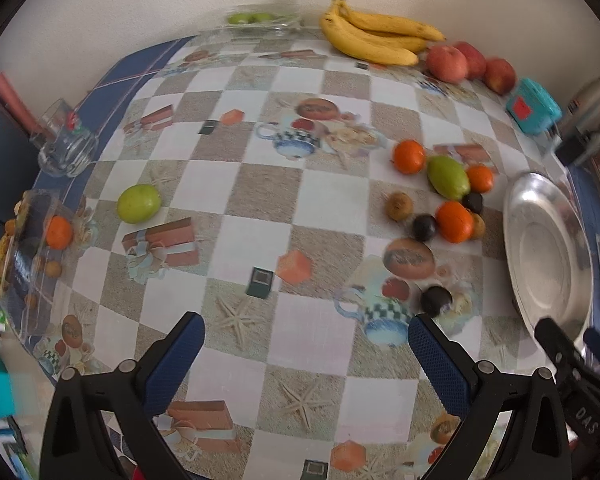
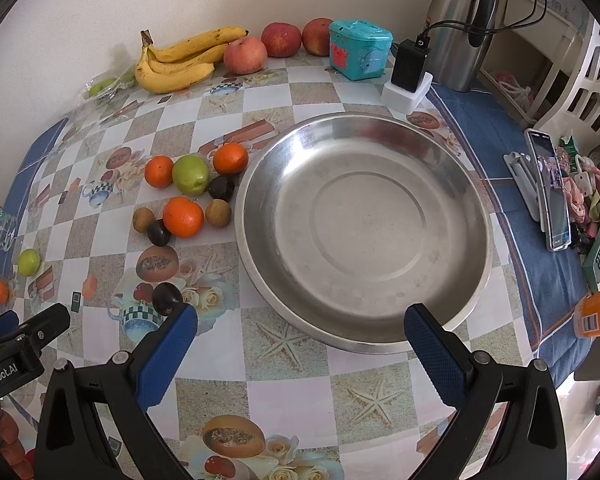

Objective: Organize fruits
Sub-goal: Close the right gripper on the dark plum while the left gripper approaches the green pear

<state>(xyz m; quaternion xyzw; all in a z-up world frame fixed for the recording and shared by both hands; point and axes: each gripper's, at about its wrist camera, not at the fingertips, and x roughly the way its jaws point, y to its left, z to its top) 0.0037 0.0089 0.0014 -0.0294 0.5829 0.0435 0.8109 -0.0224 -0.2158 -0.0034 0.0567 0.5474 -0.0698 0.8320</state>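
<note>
Yellow bananas (image 2: pixel 180 64) lie sideways, stems left

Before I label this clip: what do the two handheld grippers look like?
Both match: the left gripper and right gripper have black angular bodies with silver screw heads, and fingers faced with blue dimpled pads. White lettering marks each body's side. No cables or sleeves show.

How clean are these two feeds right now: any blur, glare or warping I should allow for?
Left wrist view: motion smear at the edges, softening the metal pan and the bananas; the fisheye bows the checkered tablecloth. Right wrist view: sharper, with pale window glare on the pan's far rim and heavy curvature at the frame borders.
</note>
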